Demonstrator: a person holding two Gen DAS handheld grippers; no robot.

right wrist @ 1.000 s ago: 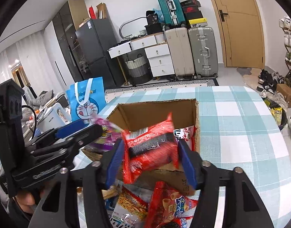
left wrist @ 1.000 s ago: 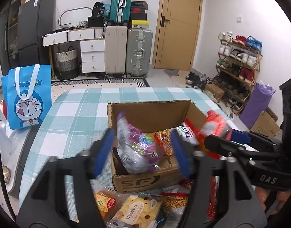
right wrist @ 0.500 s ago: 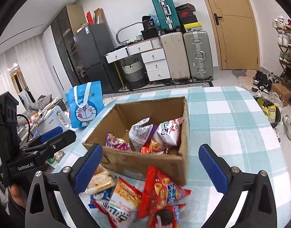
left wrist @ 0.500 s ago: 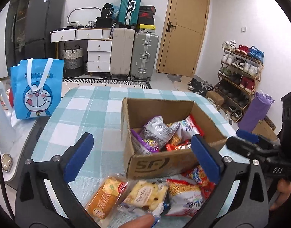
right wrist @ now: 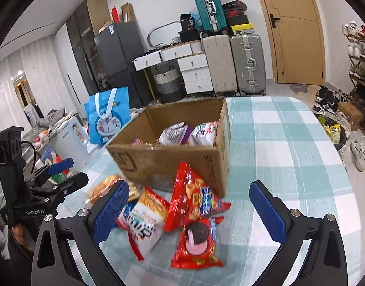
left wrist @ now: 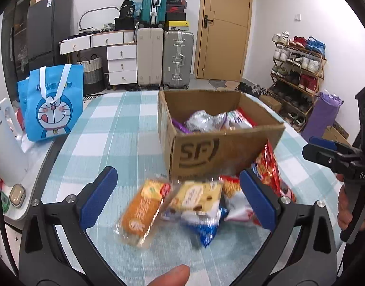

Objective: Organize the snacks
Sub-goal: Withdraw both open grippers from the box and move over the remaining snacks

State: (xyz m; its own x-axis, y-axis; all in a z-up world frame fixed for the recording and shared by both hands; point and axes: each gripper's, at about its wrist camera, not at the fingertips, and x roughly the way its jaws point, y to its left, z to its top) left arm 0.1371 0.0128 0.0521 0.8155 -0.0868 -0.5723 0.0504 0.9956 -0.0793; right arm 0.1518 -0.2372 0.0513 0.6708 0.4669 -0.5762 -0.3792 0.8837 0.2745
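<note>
Left gripper point(left wrist: 177, 196) spread wide, empty, low in frame over orange packet point(left wrist: 141, 211). Right gripper point(right wrist: 189, 211) likewise spread, above red bags point(right wrist: 194, 201). Box point(left wrist: 220, 150) at centre.

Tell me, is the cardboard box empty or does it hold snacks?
It holds snacks: several packets lie inside the cardboard box, below its rim.

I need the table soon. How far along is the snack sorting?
Several packets already lie in the cardboard box. Nothing is in hand: left gripper and right gripper are both open. Left on the table: orange packet, red chip bag, cookie packet, others.
</note>
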